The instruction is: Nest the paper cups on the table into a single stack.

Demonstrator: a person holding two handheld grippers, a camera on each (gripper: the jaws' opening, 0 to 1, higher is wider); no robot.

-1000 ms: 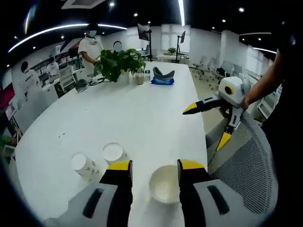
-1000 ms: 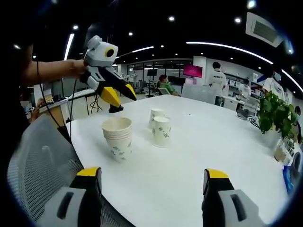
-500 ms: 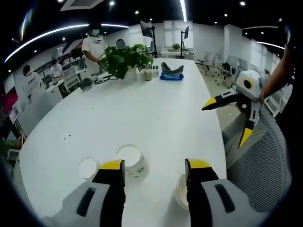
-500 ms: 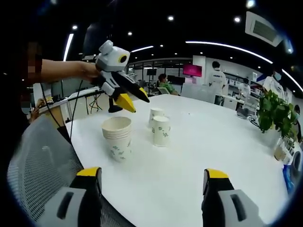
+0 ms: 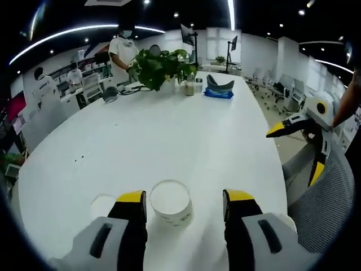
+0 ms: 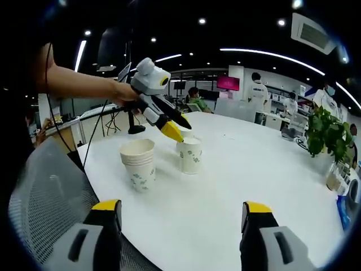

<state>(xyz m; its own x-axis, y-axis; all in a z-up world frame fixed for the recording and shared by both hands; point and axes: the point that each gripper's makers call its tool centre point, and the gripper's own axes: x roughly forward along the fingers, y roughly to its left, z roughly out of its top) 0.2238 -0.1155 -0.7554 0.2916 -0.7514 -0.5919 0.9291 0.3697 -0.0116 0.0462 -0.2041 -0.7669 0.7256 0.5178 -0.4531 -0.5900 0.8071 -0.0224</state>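
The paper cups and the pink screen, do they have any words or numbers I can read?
None can be read.
Stack of paper cups: green marks, a pattern, no letters.
Single cup: same green marks.
Pink screen: too small and blurred to read.

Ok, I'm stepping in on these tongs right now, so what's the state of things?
Left tongs: open, astride a lone patterned white paper cup, not gripping.
Right tongs: open, empty, back from the cups.
The stack of nested patterned paper cups stands near the white table's edge.
A second lone cup stands just beyond the first.
Left: nest both.
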